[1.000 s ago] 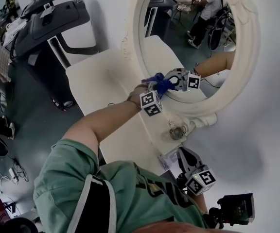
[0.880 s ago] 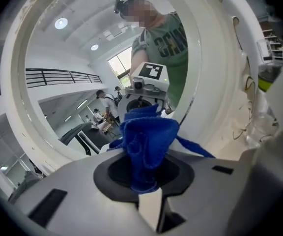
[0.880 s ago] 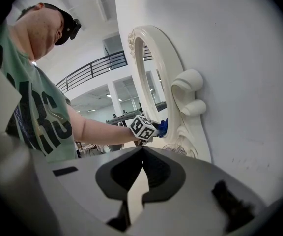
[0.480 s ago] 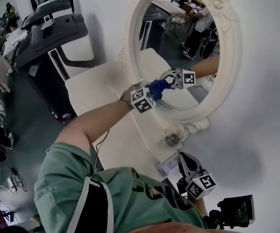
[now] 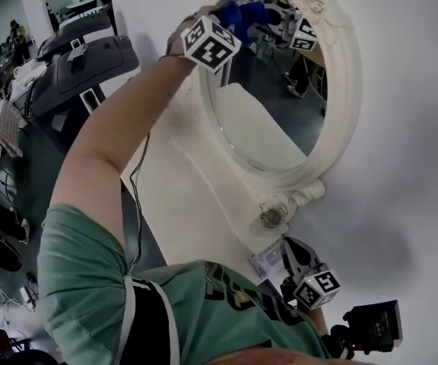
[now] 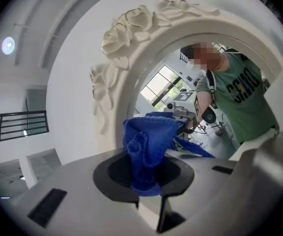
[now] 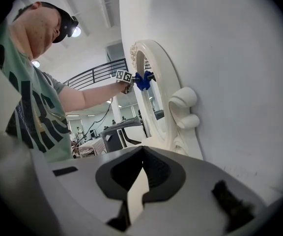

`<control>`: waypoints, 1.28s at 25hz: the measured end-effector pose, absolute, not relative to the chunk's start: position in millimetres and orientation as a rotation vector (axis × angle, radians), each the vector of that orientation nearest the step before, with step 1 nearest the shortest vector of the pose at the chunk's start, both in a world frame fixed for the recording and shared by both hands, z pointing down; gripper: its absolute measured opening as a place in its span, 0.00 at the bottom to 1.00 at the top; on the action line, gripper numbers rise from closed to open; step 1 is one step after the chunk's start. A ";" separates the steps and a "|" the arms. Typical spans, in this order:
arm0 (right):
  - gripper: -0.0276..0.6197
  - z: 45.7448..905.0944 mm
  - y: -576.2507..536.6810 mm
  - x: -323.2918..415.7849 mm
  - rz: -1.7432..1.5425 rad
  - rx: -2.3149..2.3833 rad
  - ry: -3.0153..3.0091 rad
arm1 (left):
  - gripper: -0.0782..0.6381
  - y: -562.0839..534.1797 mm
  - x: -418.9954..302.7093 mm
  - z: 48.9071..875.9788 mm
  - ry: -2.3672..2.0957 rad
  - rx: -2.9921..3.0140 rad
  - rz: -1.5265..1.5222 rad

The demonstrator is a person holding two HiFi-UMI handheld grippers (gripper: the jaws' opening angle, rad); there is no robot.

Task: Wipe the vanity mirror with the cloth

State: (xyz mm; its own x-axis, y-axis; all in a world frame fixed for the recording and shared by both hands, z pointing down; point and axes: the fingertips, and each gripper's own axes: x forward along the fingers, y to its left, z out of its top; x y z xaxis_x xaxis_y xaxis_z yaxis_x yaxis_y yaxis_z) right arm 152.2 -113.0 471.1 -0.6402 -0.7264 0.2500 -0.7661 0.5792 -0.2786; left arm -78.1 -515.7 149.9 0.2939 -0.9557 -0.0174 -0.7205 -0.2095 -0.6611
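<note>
The oval vanity mirror with its white carved frame (image 5: 339, 112) stands against the white wall. My left gripper (image 5: 243, 15) is raised to the top of the glass, shut on a bunched blue cloth (image 5: 234, 14) that presses at the upper rim. In the left gripper view the cloth (image 6: 149, 141) bulges from the shut jaws just under the frame's carved roses (image 6: 131, 26). My right gripper (image 5: 291, 255) hangs low by the mirror's foot, shut with nothing in it. In the right gripper view the mirror frame (image 7: 162, 82) rises edge-on, the cloth (image 7: 142, 80) near its top.
The mirror rests on a white vanity top (image 5: 181, 196). A round metal knob (image 5: 271, 217) sits at the frame's base, with a small printed card (image 5: 265, 261) beside it. A dark treadmill (image 5: 82, 52) stands at the far left. A black device (image 5: 371, 327) sits bottom right.
My left gripper has swept up the glass from the mirror's lower part to its top, with the cloth still in it. The right gripper has stayed where it was.
</note>
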 end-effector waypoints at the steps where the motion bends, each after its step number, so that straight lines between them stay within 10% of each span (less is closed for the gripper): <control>1: 0.06 470.9 -113.1 152.9 0.553 1.279 -2.696 | 0.22 -517.9 -77.4 138.2 1.497 -1.990 -0.538; 16: 0.06 481.7 -107.6 151.2 0.608 1.256 -2.693 | 0.21 -519.7 -62.0 142.2 1.474 -1.888 -0.606; 32: 0.06 490.7 -101.3 130.4 0.664 1.177 -2.626 | 0.22 -394.6 49.0 548.1 1.023 -2.258 -1.040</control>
